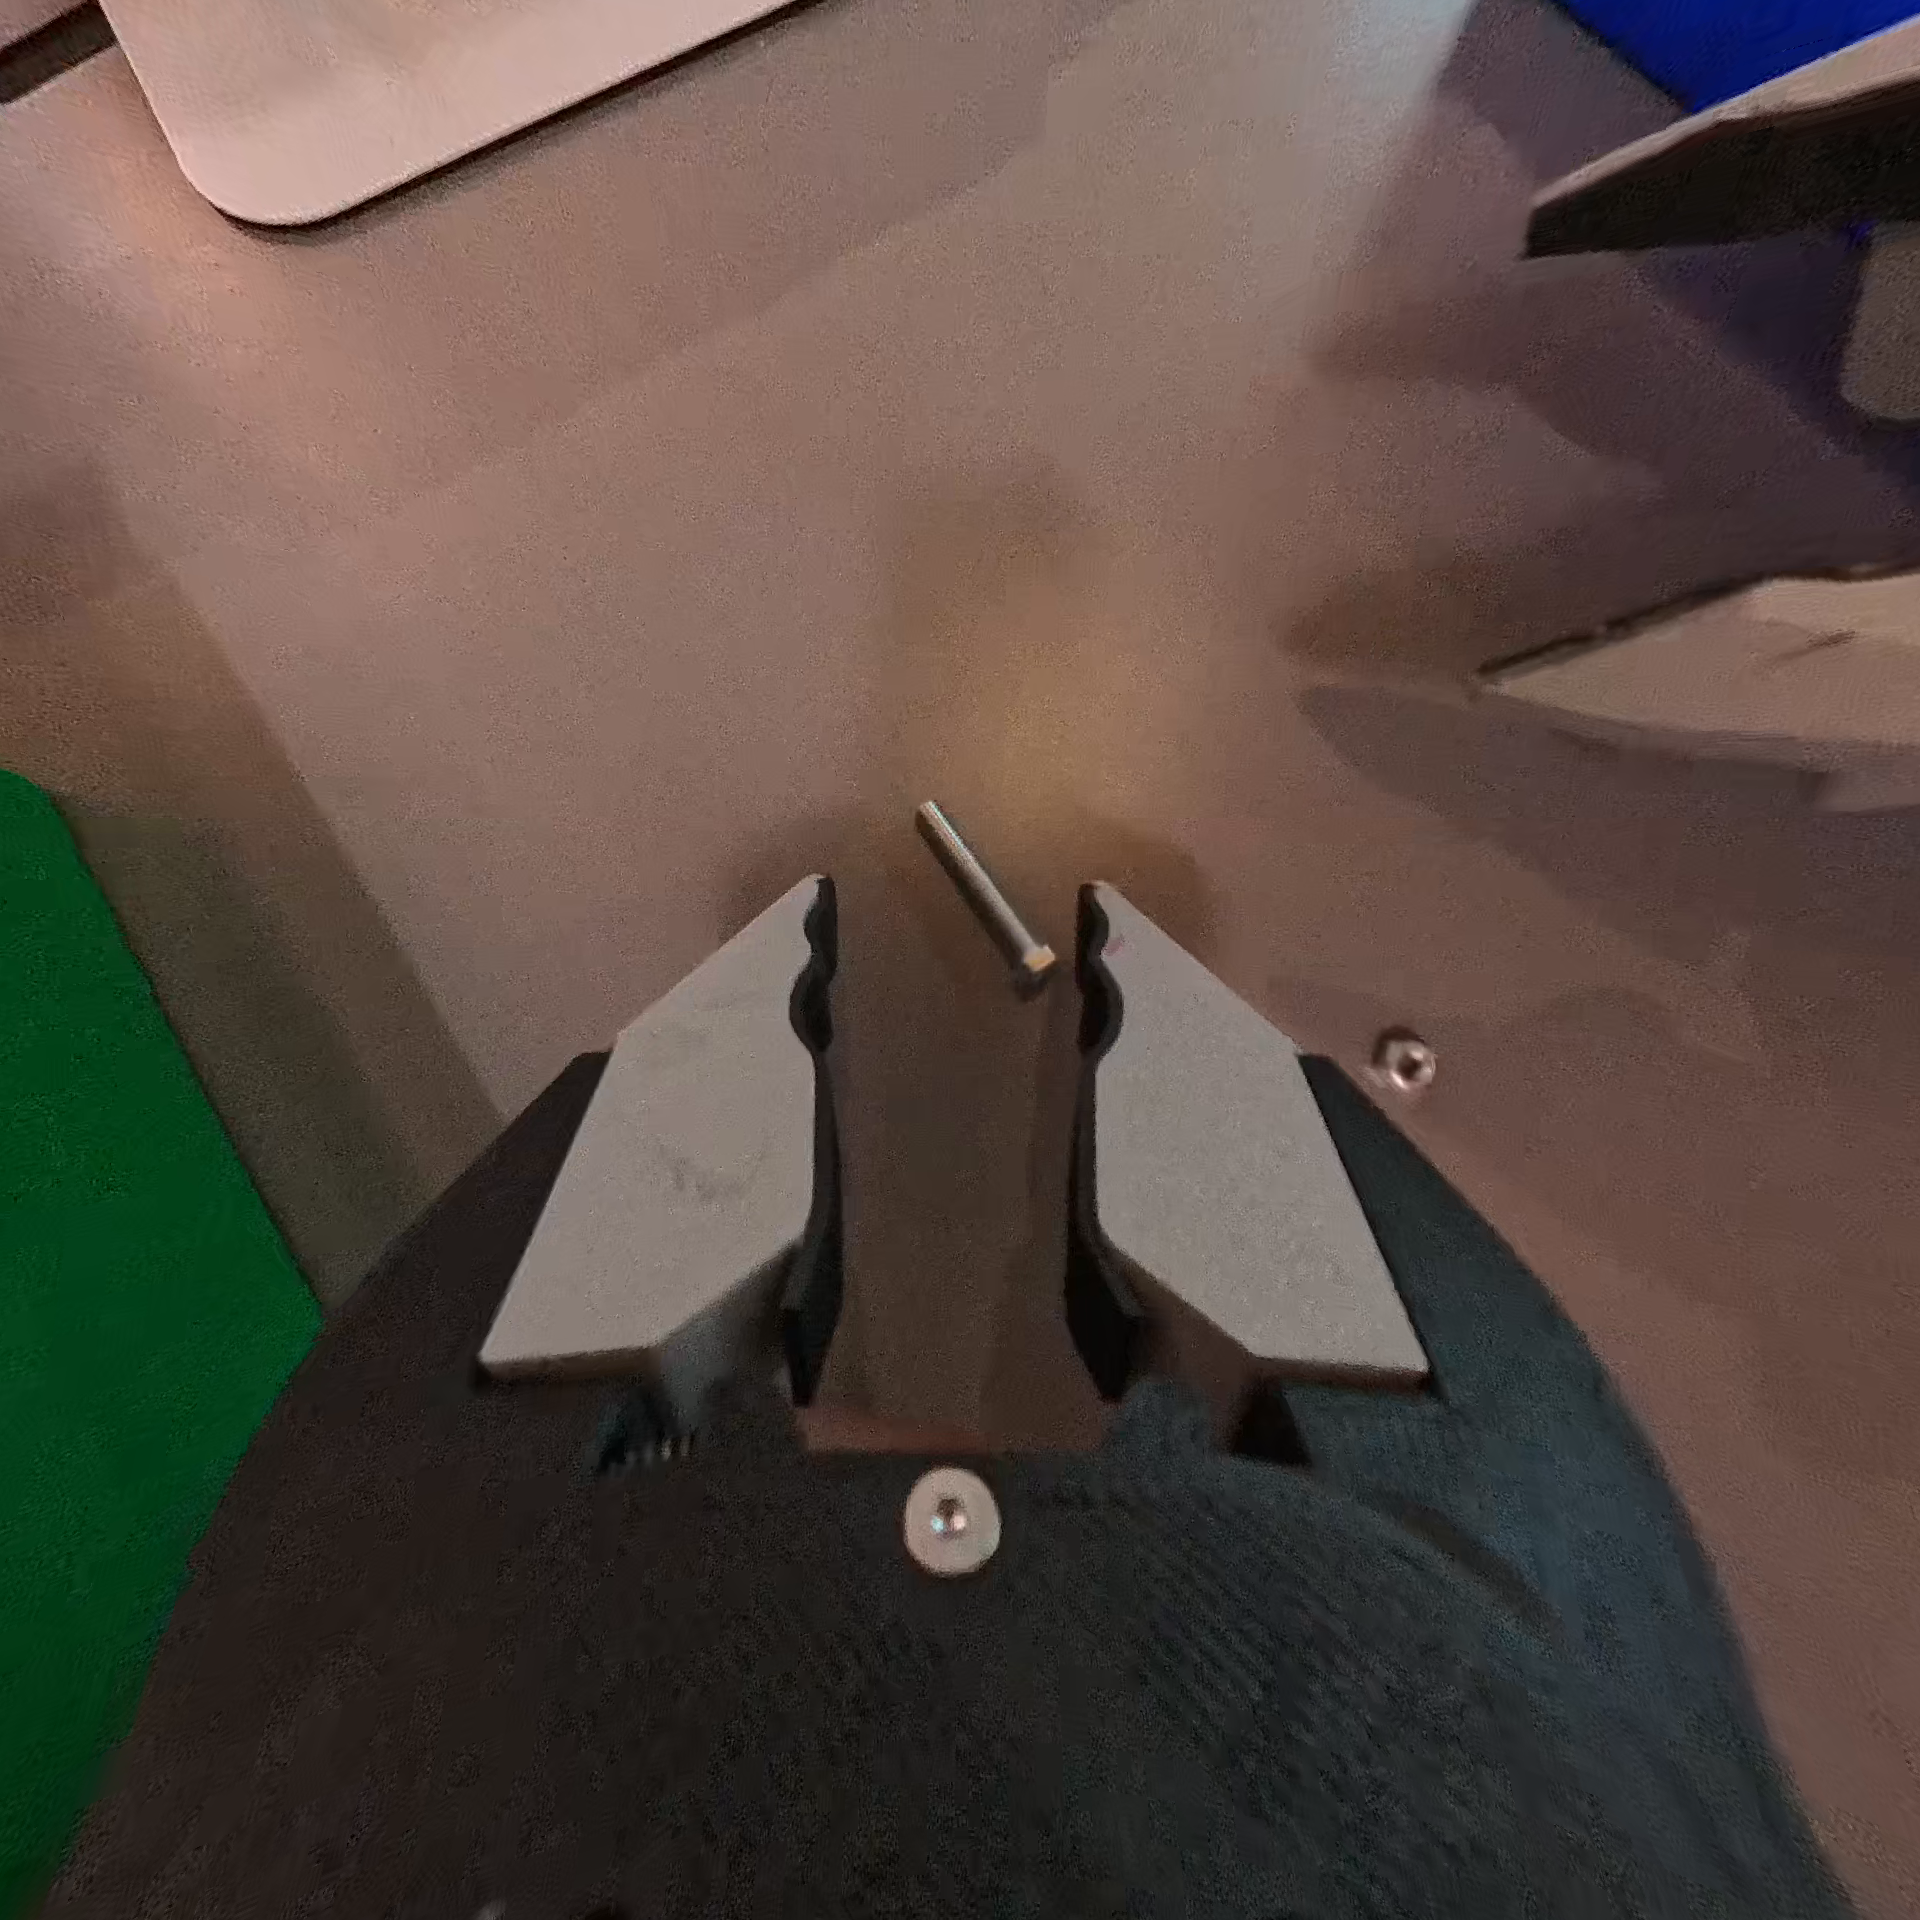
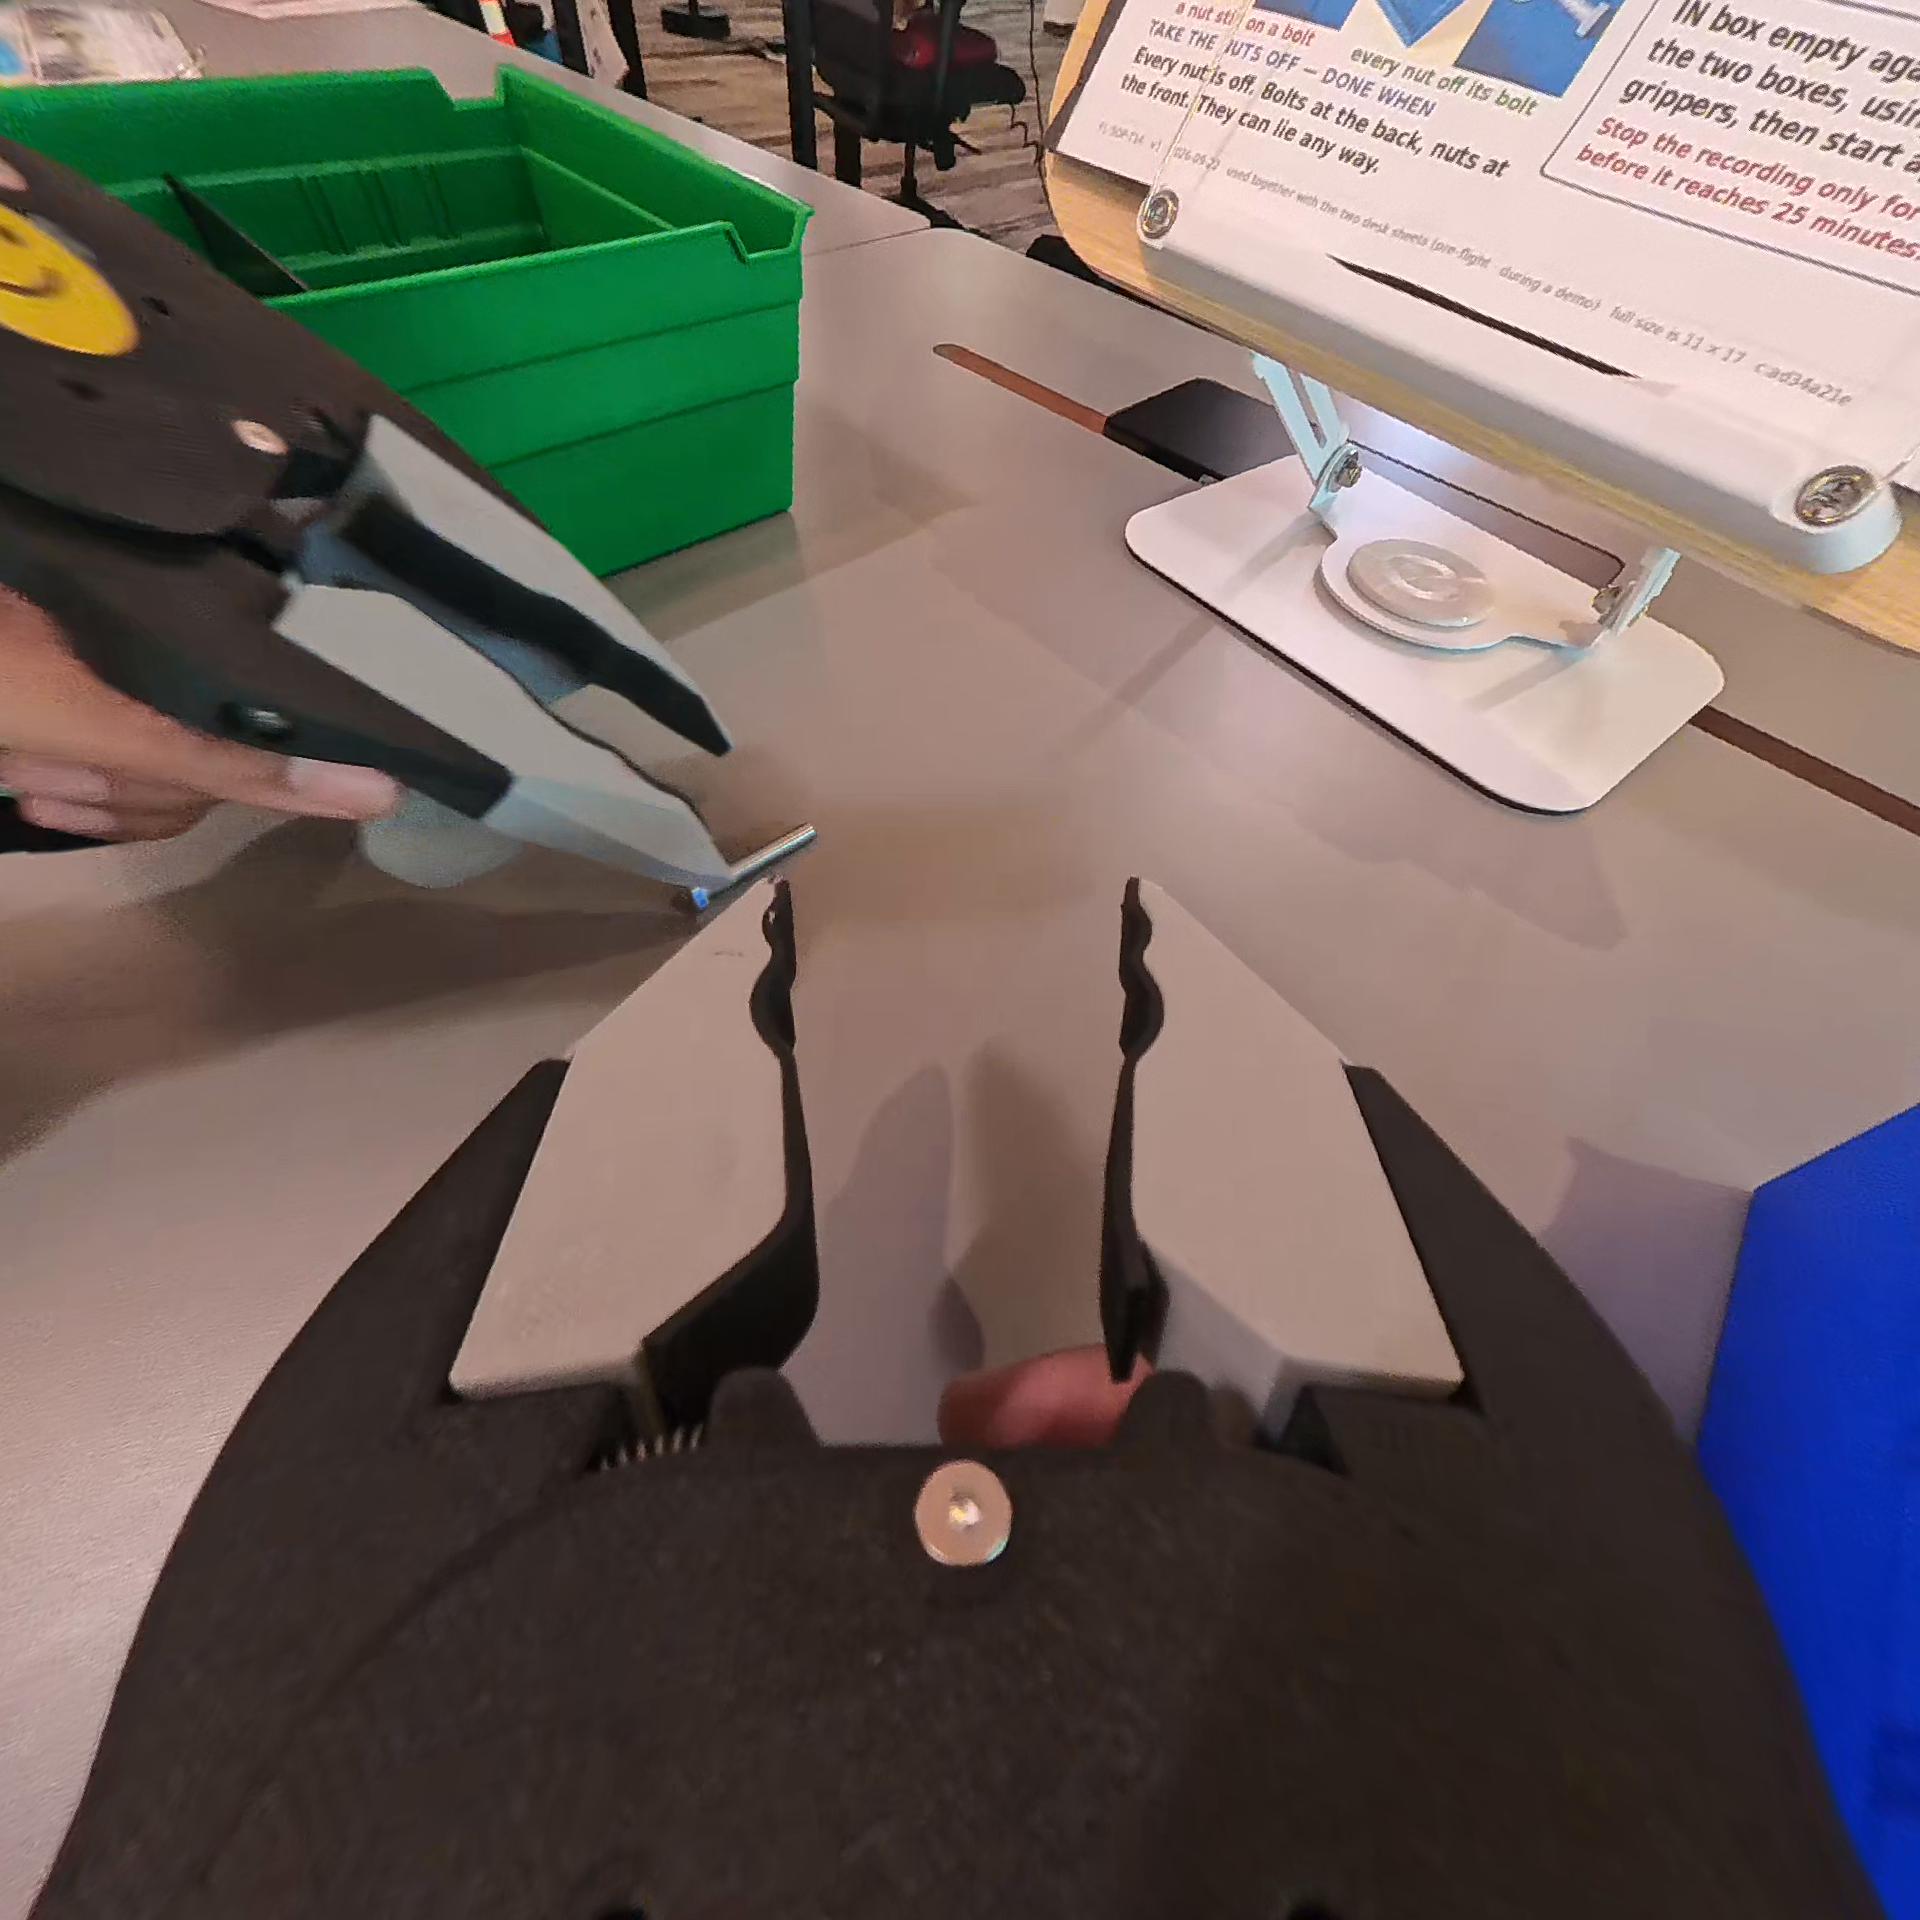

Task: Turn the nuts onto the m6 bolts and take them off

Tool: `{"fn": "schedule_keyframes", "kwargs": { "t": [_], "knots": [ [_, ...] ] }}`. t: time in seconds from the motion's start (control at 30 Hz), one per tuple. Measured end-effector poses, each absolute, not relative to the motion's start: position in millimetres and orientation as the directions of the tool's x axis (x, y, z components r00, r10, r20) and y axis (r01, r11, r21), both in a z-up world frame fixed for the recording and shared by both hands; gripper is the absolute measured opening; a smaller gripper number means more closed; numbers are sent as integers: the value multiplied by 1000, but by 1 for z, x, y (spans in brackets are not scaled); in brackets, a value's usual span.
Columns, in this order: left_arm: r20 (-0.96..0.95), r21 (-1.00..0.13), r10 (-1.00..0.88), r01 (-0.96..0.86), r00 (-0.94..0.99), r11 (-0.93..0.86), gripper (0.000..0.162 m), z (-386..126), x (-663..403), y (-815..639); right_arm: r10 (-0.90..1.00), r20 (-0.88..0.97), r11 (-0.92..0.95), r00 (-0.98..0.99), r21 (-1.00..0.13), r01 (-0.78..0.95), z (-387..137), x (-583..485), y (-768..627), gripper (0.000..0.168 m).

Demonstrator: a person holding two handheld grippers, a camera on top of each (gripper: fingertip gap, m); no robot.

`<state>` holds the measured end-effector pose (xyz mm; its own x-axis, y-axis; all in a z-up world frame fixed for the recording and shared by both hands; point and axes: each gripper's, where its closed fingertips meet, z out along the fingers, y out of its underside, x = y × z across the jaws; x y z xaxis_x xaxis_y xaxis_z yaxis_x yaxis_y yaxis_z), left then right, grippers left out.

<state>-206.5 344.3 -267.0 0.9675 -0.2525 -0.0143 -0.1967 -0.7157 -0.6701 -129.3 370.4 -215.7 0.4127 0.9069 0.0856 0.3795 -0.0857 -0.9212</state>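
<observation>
A silver bolt lies flat on the grey table, between and just ahead of the fingertips of my left gripper, which is open and empty; the bolt's head is close to the right finger. A single nut lies on the table to the right of that gripper. In the right wrist view my right gripper is open and empty, low over the table. The left gripper shows there at the left, with the bolt's shaft poking out by its lower finger. The right gripper shows blurred in the left wrist view.
A green bin with dividers stands at the back left; it also shows in the left wrist view. A blue bin is at the right. A white stand with an instruction sheet is at the back right. A hand holds the left gripper. The single nut is about 7 cm from both grippers' fingertips.
</observation>
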Motion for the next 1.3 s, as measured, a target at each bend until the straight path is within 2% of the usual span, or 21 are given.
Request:
{"fn": "schedule_keyframes", "kwargs": {
  "t": [0.07,0.2,0.3,0.43,0.57,0.63,0.73,0.83,1.0,1.1,1.2,1.3],
  "knots": [
    [-2,-635,-256,-199,967,-746,44,-277,-202,351,909,87,-83,407,-920,383,-216,-130,369,60],
    [-41,-605,-330,-287,943,-743,4,-286,-194,353,912,88,-78,401,-921,381,-215,-131,367,60],
    [-82,-575,-387,-361,918,-734,4,-286,-193,344,918,82,-82,388,-918,389,-218,-133,365,60],
    [-133,-680,-395,-374,909,-630,4,-282,-192,350,933,67,-91,354,-906,412,-227,-138,359,58],
    [-168,-855,-377,-325,911,-405,4,-245,-185,363,946,12,-120,324,-915,385,-225,-141,356,54],
    [-192,-931,-428,-302,883,-206,4,-212,-172,362,952,-55,-156,302,-935,320,-213,-141,353,52],
    [-159,-973,-440,-216,884,-82,3,-191,-170,359,954,-160,-210,253,-960,184,-187,-139,350,45],
    [-67,-990,-471,-117,880,-76,3,-184,-172,358,956,-212,-236,204,-966,103,-171,-139,349,38],
    [-79,-996,-480,-94,873,-8,3,-170,-177,352,963,-198,-220,184,-970,106,-155,-151,362,41],
    [-86,-996,-481,-91,872,14,3,-166,-177,350,959,-253,-265,129,-960,89,-141,-162,364,36],
    [-88,-996,-474,-93,876,14,3,-168,-179,351,944,-328,-330,36,-938,104,-145,-172,353,37],
    [-104,-994,-477,-101,873,32,3,-166,-175,351,923,-383,-384,33,-917,108,-154,-172,351,35]
  ]
}}
